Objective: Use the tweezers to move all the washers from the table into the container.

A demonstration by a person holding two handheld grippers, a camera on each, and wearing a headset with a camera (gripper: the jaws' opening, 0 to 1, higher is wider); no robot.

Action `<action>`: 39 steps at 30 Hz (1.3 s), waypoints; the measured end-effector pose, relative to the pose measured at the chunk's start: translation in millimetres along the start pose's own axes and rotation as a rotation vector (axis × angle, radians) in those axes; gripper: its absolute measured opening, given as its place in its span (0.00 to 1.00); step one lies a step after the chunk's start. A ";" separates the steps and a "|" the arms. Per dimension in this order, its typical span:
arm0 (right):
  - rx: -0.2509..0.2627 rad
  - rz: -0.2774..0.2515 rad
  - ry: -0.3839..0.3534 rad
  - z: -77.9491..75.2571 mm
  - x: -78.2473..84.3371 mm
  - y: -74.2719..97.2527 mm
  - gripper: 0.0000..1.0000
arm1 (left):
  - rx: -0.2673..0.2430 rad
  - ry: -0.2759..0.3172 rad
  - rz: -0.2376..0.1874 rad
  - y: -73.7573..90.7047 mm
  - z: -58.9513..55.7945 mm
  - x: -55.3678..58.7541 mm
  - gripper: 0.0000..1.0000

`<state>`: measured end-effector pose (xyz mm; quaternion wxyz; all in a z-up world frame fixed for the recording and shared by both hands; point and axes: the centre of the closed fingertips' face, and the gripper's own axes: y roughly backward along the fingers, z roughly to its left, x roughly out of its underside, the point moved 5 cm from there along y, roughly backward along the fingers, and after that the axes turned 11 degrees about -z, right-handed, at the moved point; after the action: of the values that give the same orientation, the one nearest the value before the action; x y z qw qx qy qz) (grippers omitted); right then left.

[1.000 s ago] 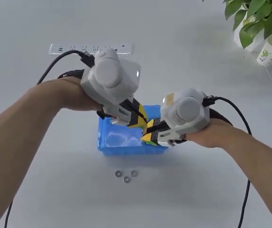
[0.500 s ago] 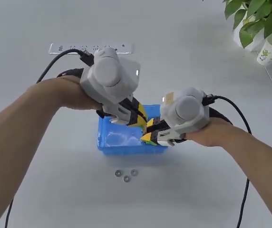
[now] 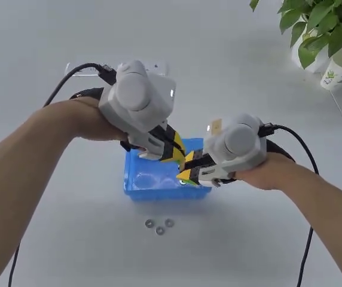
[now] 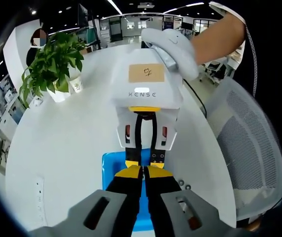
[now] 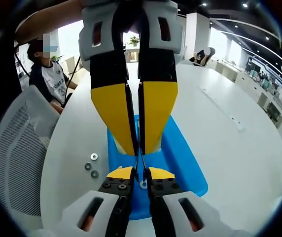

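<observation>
A blue container (image 3: pixel 136 179) sits on the white table, with three washers (image 3: pixel 159 225) lying just in front of it. My left gripper (image 3: pixel 178 156) and right gripper (image 3: pixel 186 174) meet tip to tip over the container's right side. In the right gripper view thin tweezers (image 5: pixel 138 148) run from the left gripper's nearly closed yellow jaws down between my right gripper (image 5: pixel 141 173) tips. A washer (image 5: pixel 143 184) shows at the tweezers' end; whether it is gripped or lies in the container (image 5: pixel 180 158) I cannot tell. In the left gripper view my left gripper (image 4: pixel 143 172) is shut.
A potted plant (image 3: pixel 320 30) and a small white bottle (image 3: pixel 332 75) stand at the back right. A power strip (image 3: pixel 78 69) lies behind the left hand, and cables trail off both grippers. A mesh chair (image 4: pixel 249 148) stands beside the table.
The head view has shifted slightly. Both grippers stay tip to tip over the container, the right one a touch lower. The three washers on the table have not moved.
</observation>
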<state>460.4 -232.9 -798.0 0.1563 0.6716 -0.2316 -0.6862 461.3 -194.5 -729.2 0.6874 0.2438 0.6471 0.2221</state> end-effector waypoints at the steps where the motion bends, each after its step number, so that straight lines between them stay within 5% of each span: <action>1: 0.001 -0.003 0.000 0.0 -0.8 0.6 0.12 | -0.002 -0.001 0.000 1.4 -0.6 -1.5 0.06; 23: 0.019 -0.037 0.021 24.4 -24.4 16.0 0.12 | -0.021 -0.014 0.005 19.7 -26.1 -22.9 0.06; 39: -0.006 -0.038 0.038 51.4 -25.3 10.3 0.12 | -0.022 -0.021 0.035 22.3 -50.6 -18.5 0.06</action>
<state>409.6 -222.7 -771.5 0.1496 0.6885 -0.2137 -0.6767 409.8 -186.2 -703.0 0.6927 0.2497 0.6332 0.2386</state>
